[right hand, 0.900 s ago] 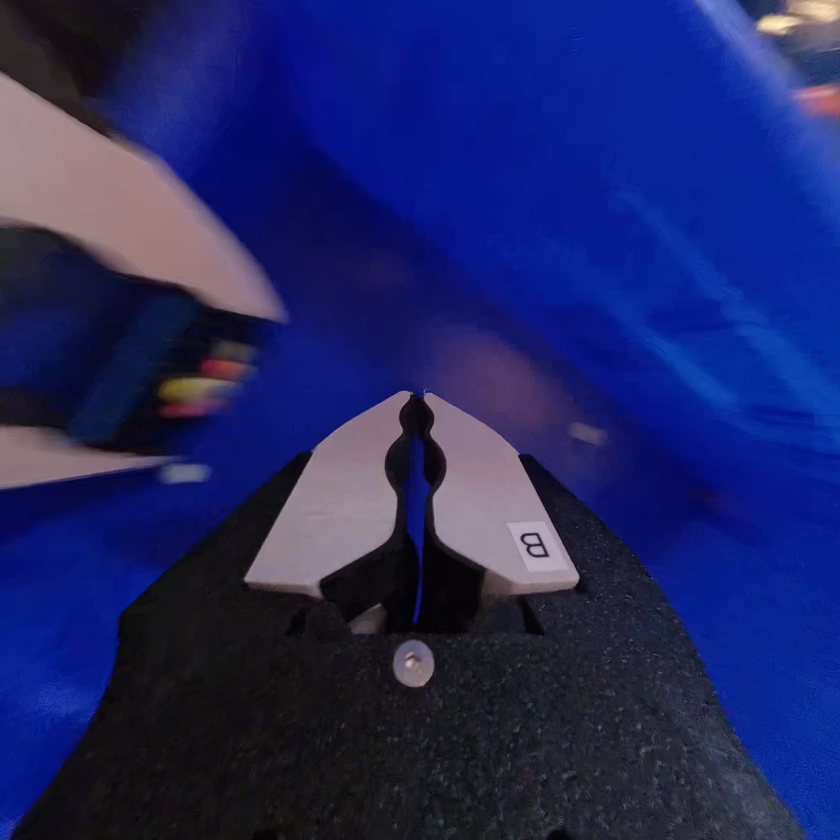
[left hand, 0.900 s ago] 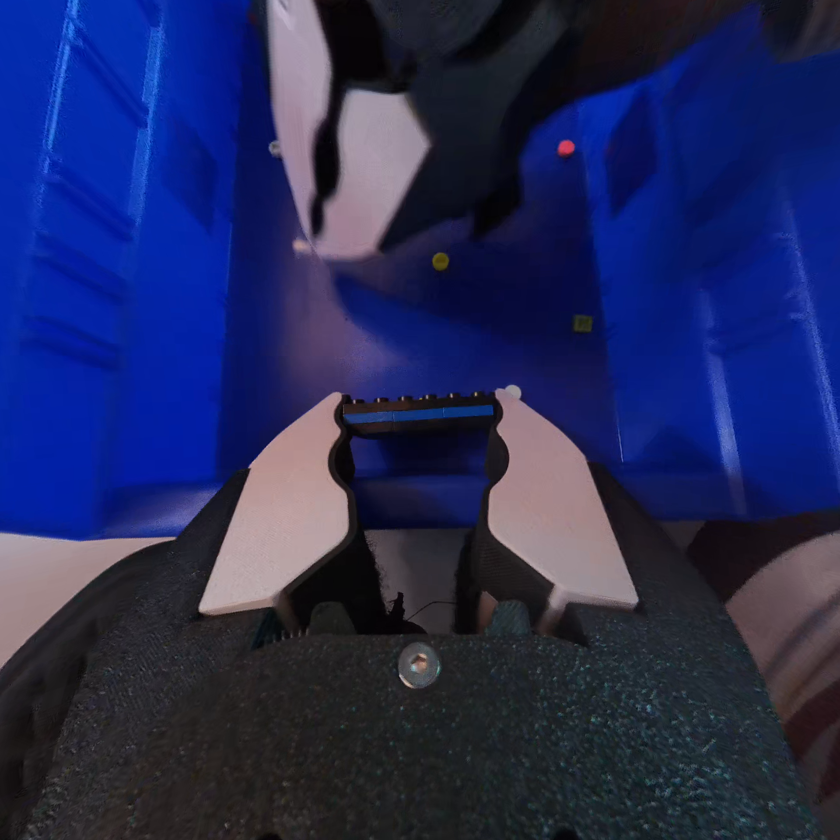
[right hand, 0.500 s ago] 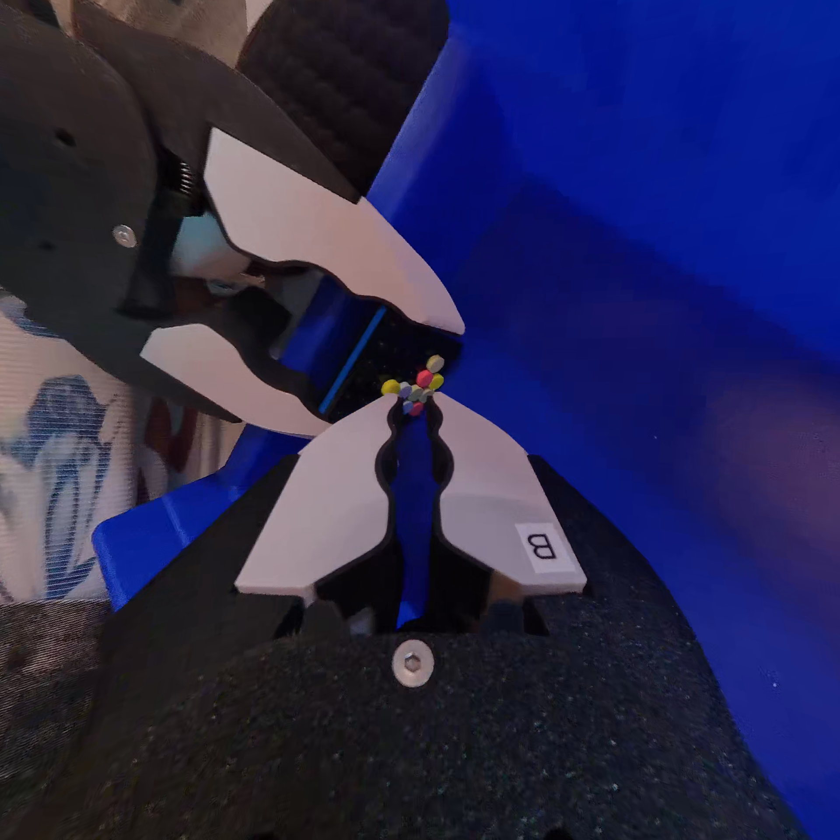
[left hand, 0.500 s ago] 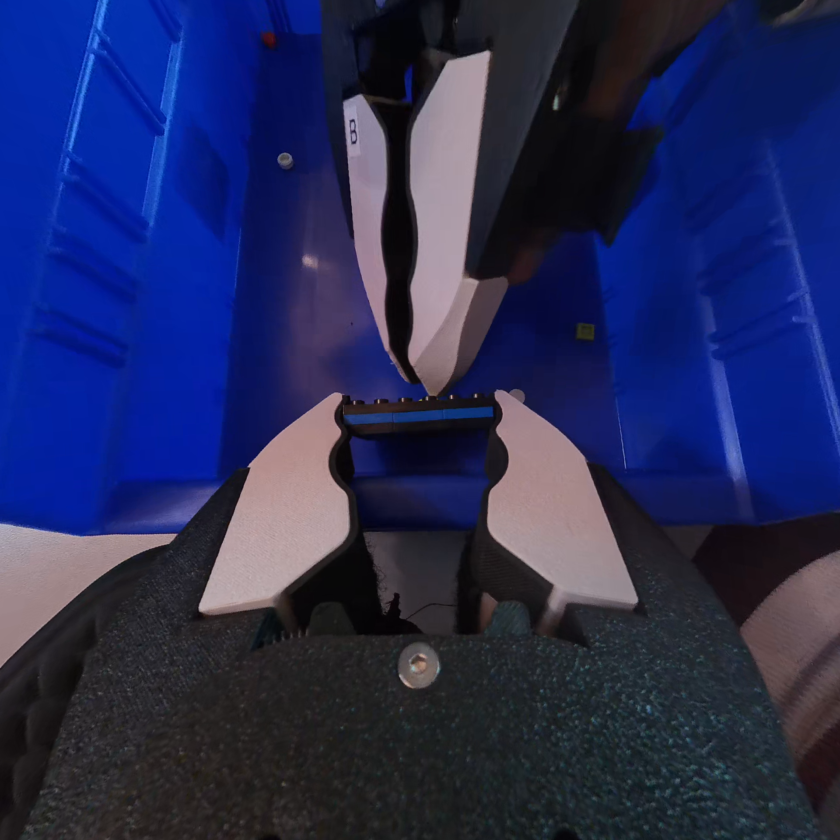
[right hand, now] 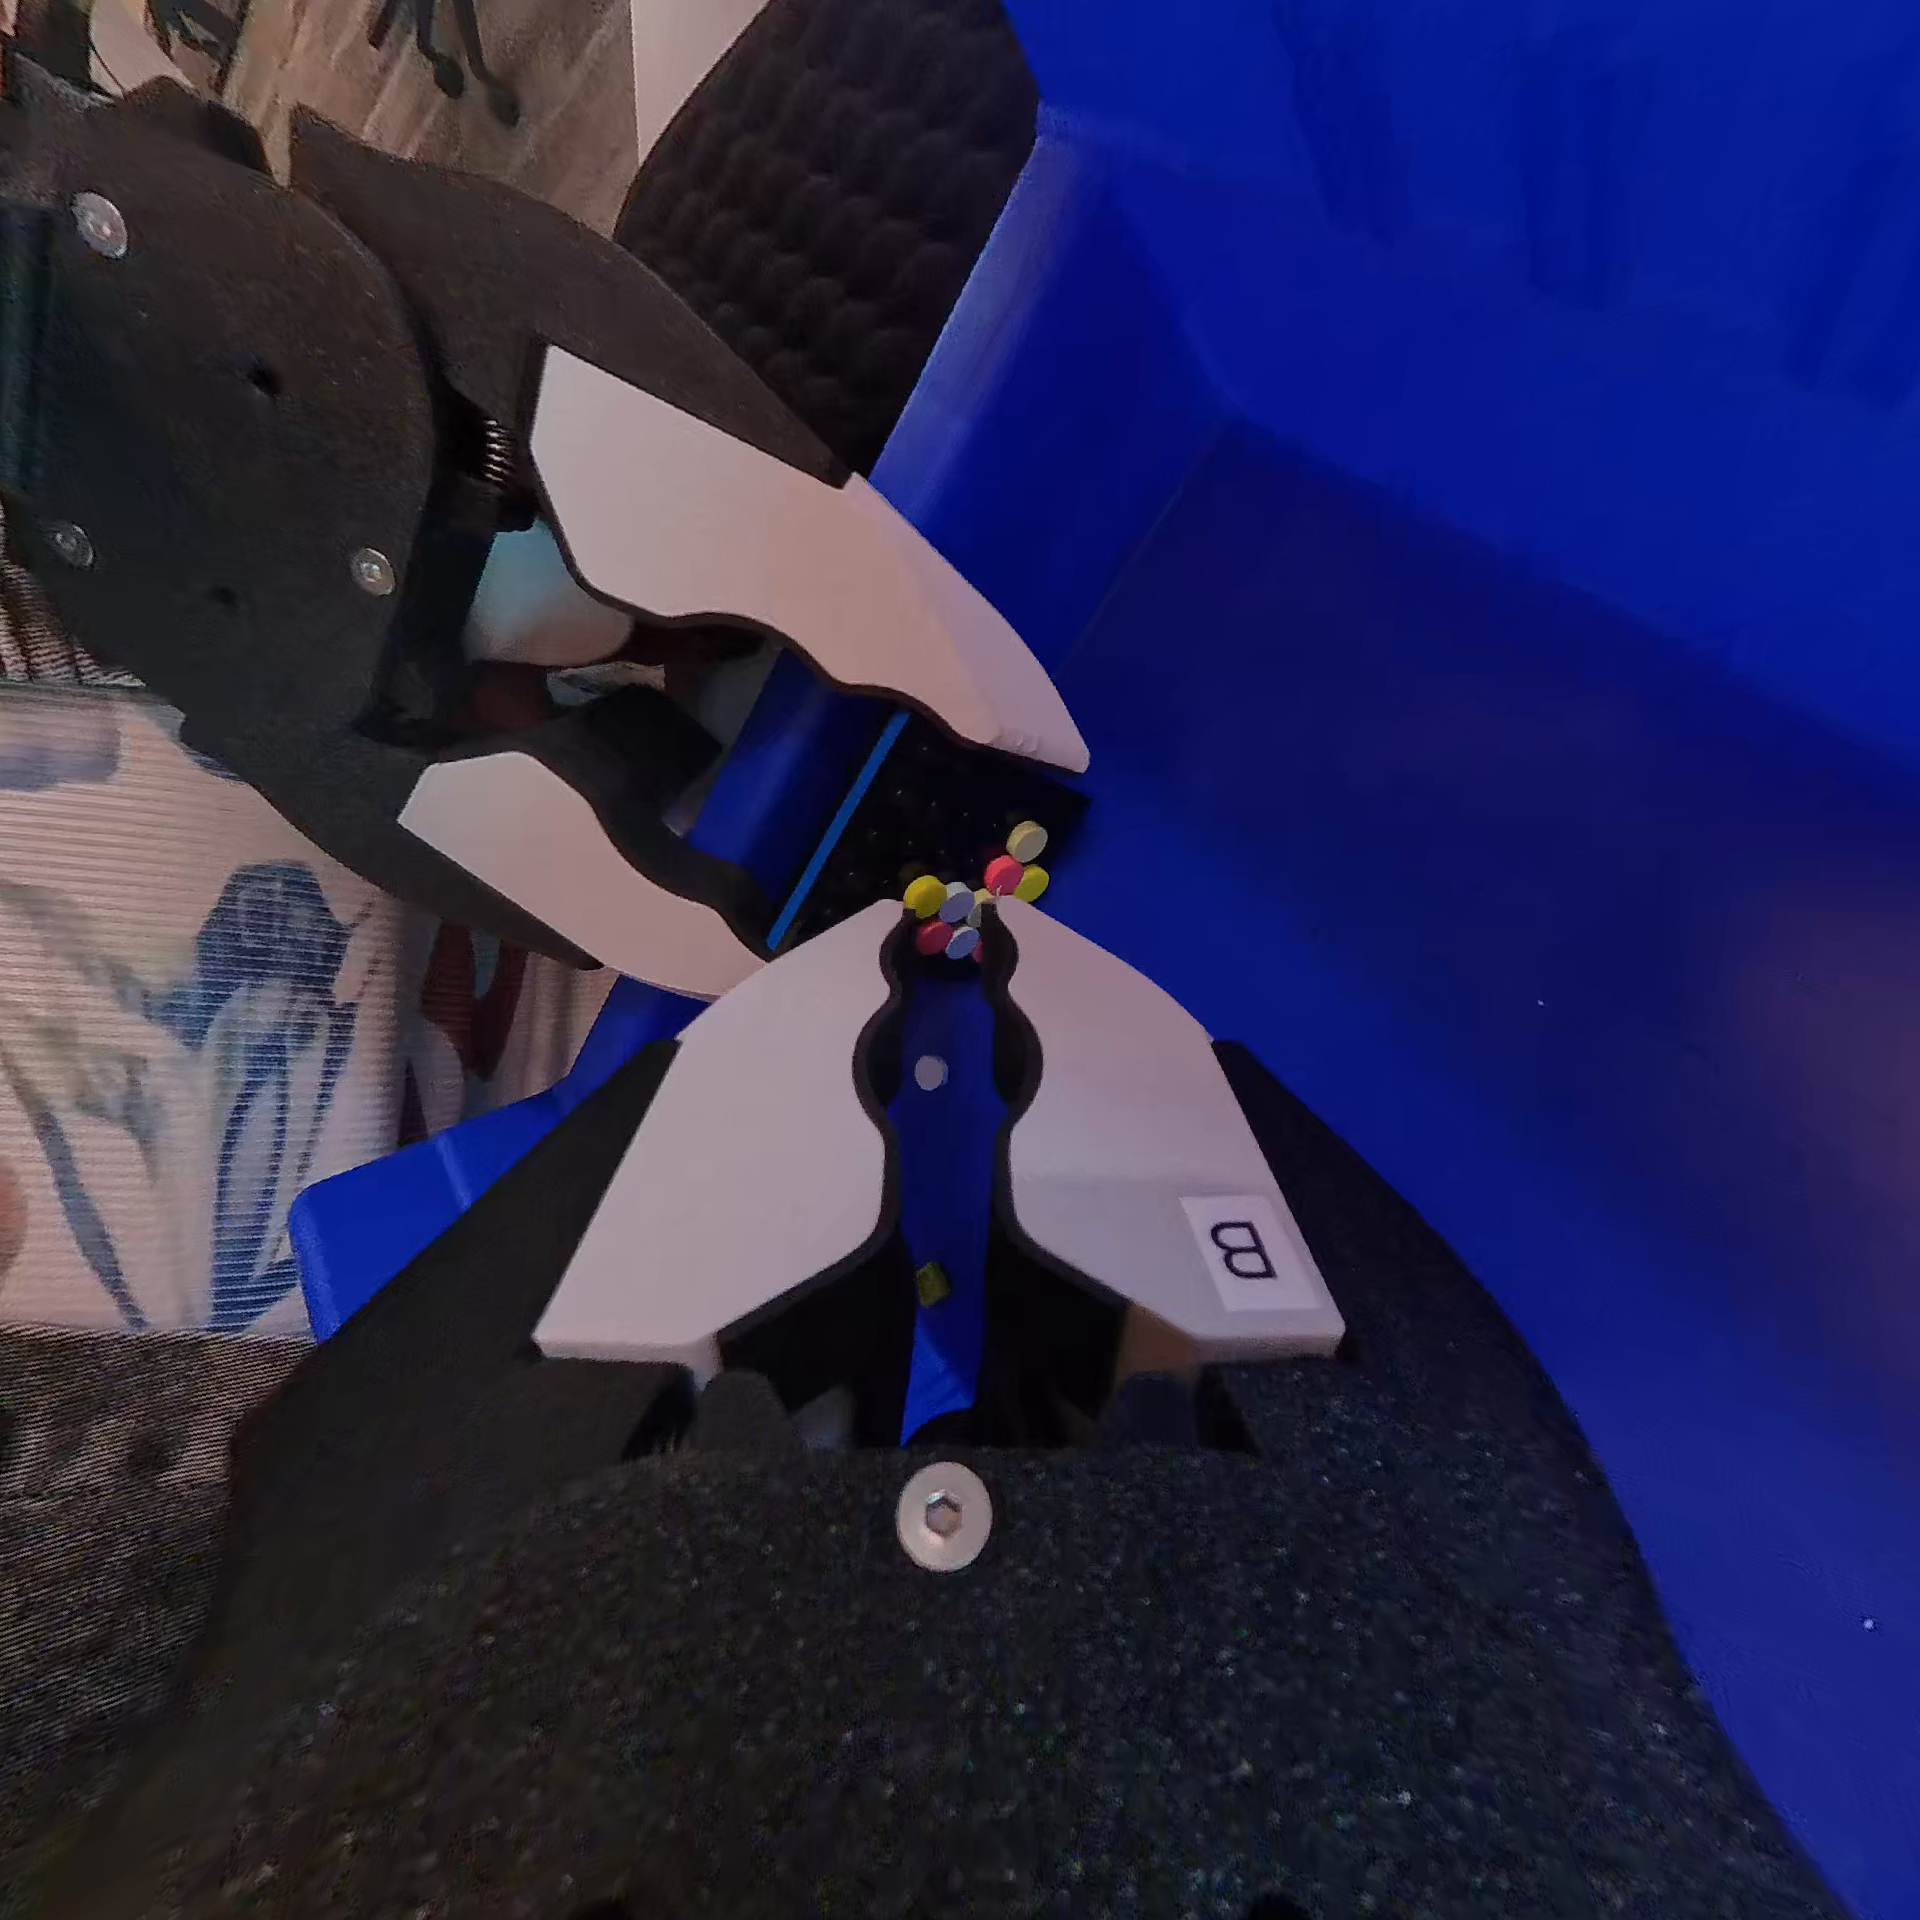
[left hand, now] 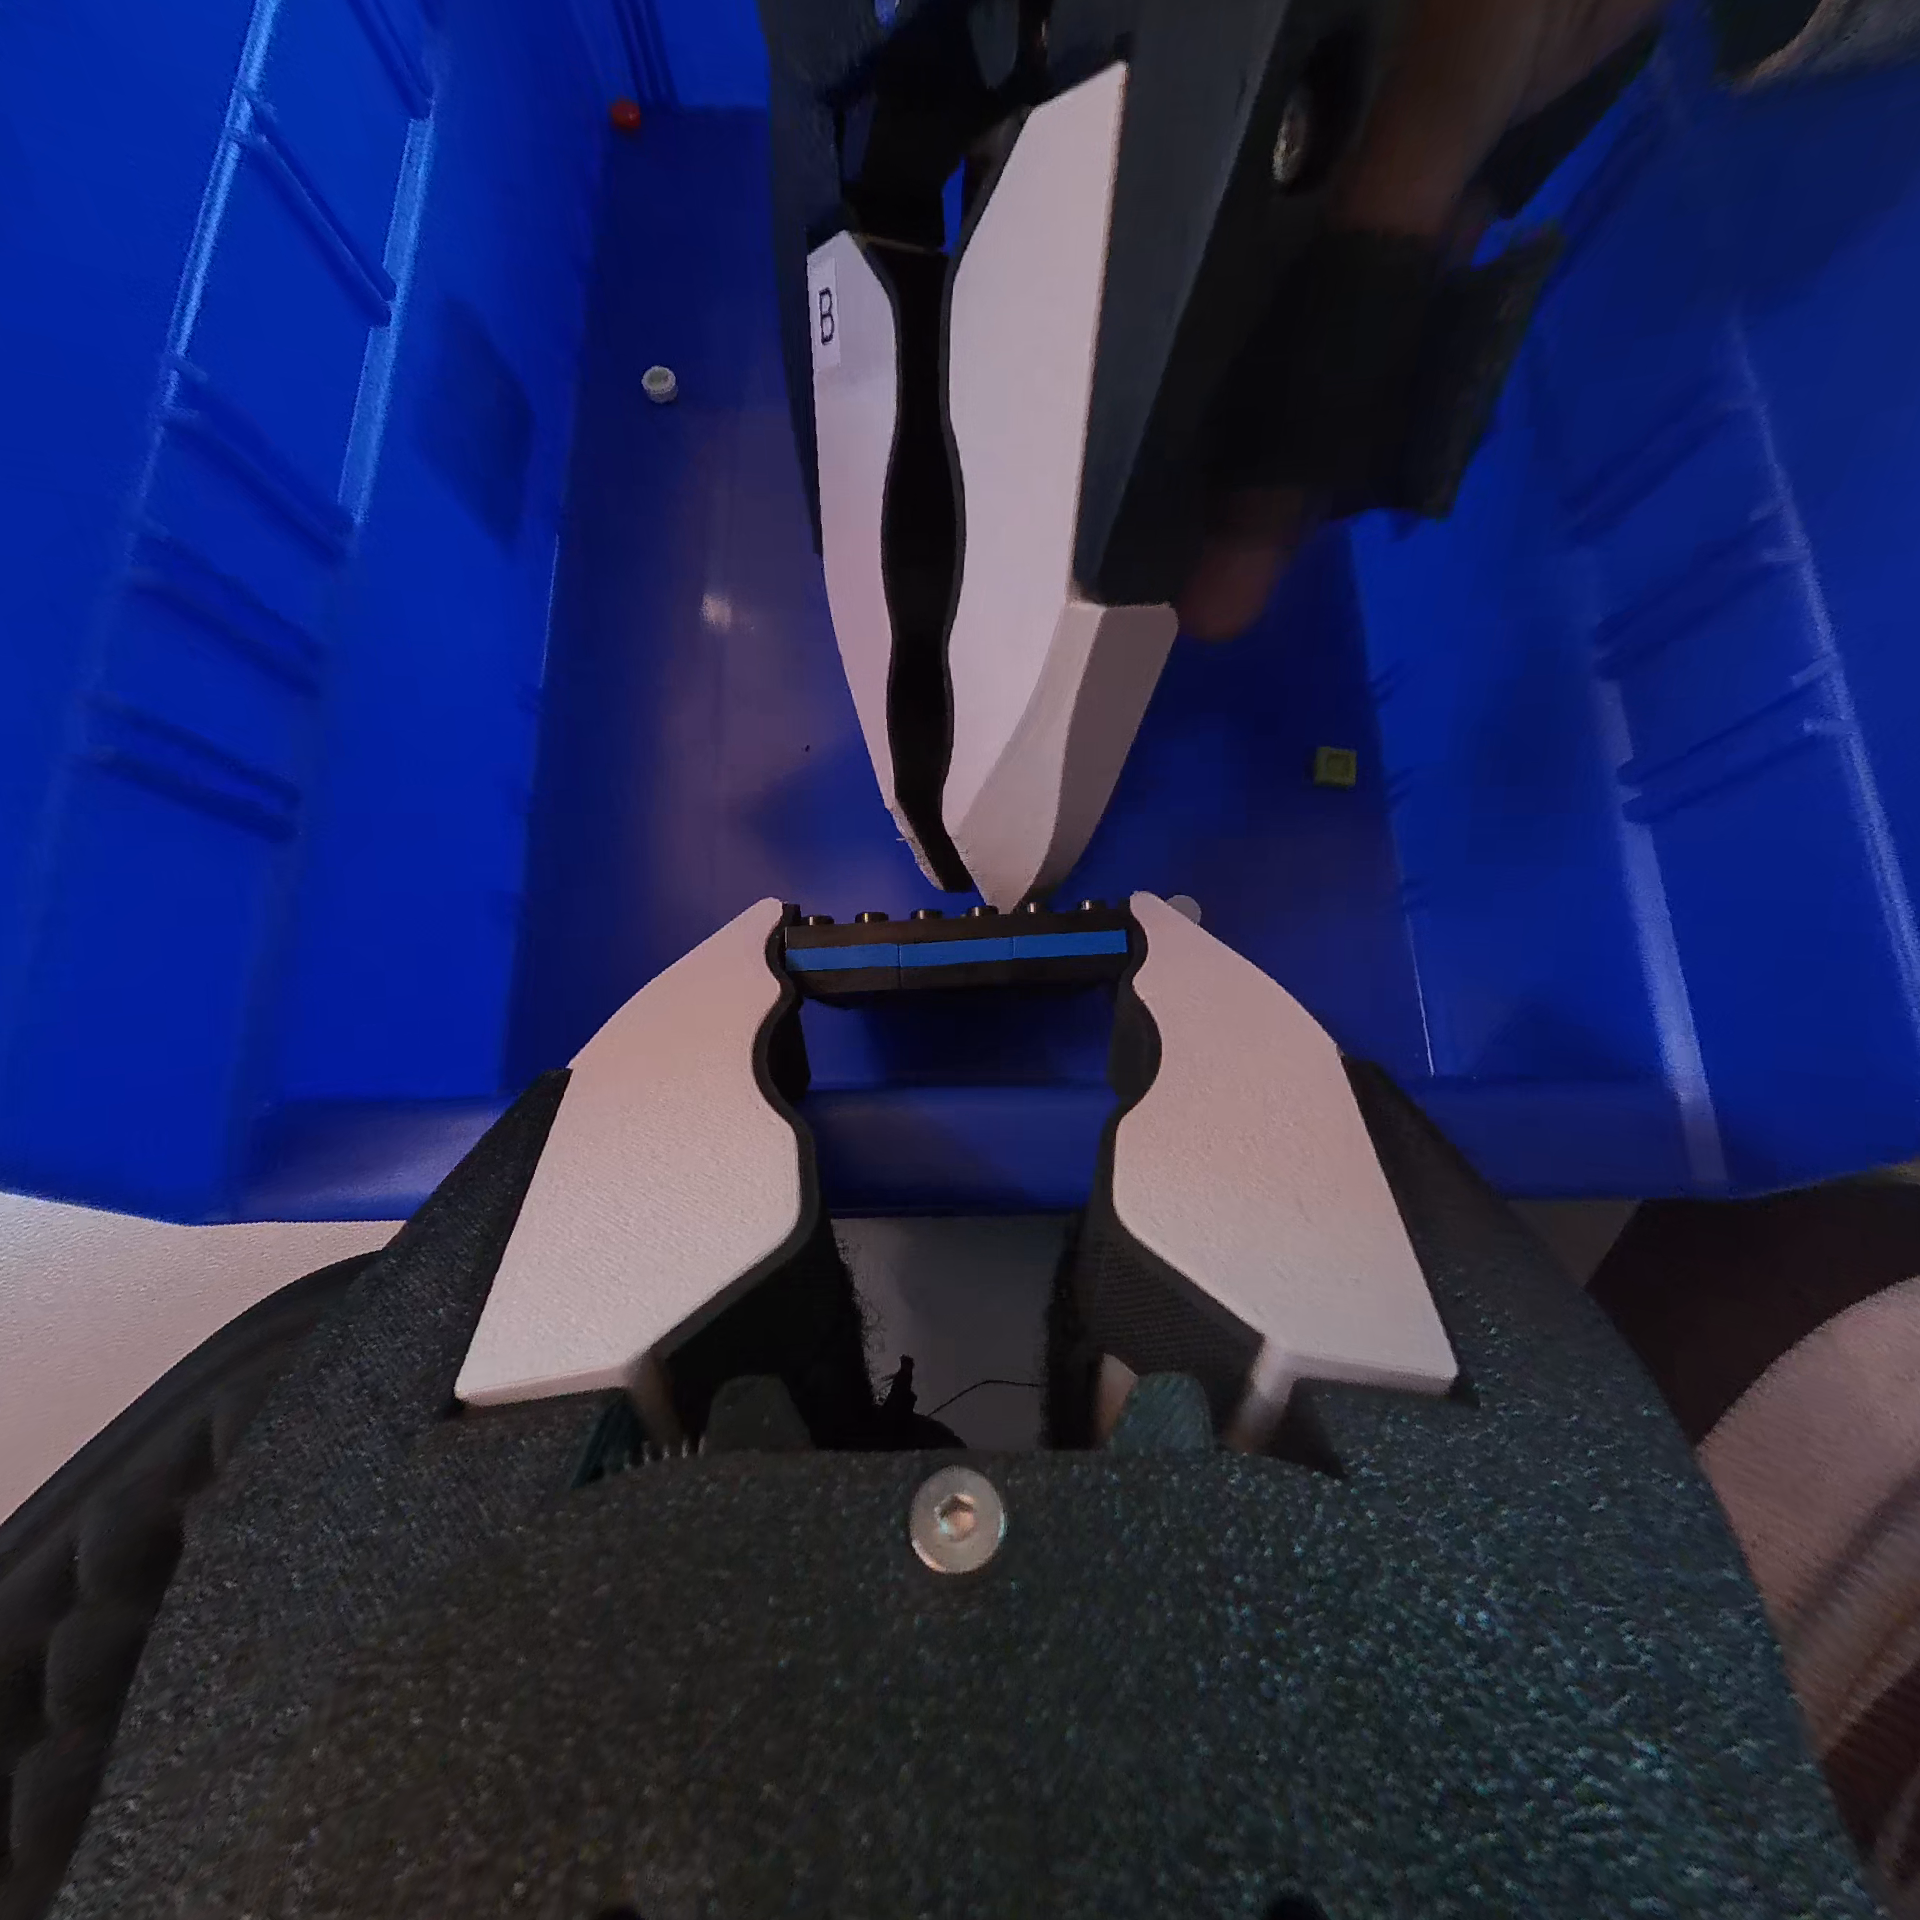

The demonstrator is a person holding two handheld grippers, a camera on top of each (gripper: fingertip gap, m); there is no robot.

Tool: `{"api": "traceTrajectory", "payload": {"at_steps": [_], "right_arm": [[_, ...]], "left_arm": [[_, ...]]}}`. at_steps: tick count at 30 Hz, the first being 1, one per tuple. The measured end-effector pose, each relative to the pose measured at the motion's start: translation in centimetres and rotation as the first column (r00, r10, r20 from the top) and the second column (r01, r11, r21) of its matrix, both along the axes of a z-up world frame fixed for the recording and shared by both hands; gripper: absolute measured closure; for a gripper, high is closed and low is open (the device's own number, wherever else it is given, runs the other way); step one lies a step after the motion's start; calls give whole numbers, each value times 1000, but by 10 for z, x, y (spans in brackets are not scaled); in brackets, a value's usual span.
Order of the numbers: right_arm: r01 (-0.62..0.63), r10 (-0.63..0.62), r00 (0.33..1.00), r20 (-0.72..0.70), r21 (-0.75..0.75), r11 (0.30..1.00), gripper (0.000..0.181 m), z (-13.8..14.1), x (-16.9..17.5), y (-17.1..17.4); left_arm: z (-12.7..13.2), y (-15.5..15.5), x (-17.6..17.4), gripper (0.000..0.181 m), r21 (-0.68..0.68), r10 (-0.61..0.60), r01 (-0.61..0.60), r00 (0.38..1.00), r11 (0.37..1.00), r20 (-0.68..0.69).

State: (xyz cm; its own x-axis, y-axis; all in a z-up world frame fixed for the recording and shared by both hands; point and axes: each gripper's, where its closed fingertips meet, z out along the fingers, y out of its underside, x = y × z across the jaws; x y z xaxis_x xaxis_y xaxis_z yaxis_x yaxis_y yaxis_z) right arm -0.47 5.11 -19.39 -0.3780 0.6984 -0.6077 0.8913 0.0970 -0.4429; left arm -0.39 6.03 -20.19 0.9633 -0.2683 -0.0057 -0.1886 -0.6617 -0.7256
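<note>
The left gripper point(left hand: 956, 940) clamps a black studded plate point(left hand: 954, 951) with a blue stripe by its two short ends, over the blue bin point(left hand: 312, 623). The plate's long axis runs crosswise between the fingertips, studs facing away from the camera. The right gripper point(right hand: 948, 914) points down at the plate's studded face among small coloured round studs point(right hand: 977, 888), jaws nearly closed; whether they pinch one cannot be told. Loose studs point(left hand: 659, 380) lie on the bin floor.
</note>
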Motion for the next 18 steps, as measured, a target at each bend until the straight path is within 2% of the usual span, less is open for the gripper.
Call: {"api": "traceTrajectory", "payload": {"at_steps": [5, 11, 12, 13, 14, 15, 17, 18], "right_arm": [[-8, 8, 1000, -8, 8, 1000, 170, -2, 0, 0], [13, -12, 1000, -7, 49, 999, 161, -7, -2, 6], [34, -34, 999, 4, 126, 991, 174, -15, -3, 13], [60, -41, 997, -59, 371, 927, 175, -27, -11, 35], [72, 4, 992, -128, 581, 811, 177, -25, -21, 56], [59, 56, 984, -172, 599, 799, 178, -19, -26, 52], [86, -34, 988, -149, 352, 932, 180, -9, -21, 34], [100, -79, 991, -106, 217, 971, 181, -5, -15, 31]], "left_arm": [[0, 0, 0, 125, -2, 1, -1, 1000, 1000, -1], [-1, -1, 0, 125, -14, -7, 7, 1000, 1000, -6], [0, -1, 1, 125, -16, -19, 19, 1000, 1000, -5], [-1, -1, 2, 125, -18, -19, 19, 1000, 1000, -7], [0, -1, 2, 124, -9, -21, 21, 1000, 1000, -5], [1, 0, 1, 124, 11, -21, 21, 1000, 1000, -1], [1, -1, -1, 124, 27, -22, 22, 1000, 999, 6], [2, -1, -1, 124, 30, -22, 22, 1000, 999, 6]]}}
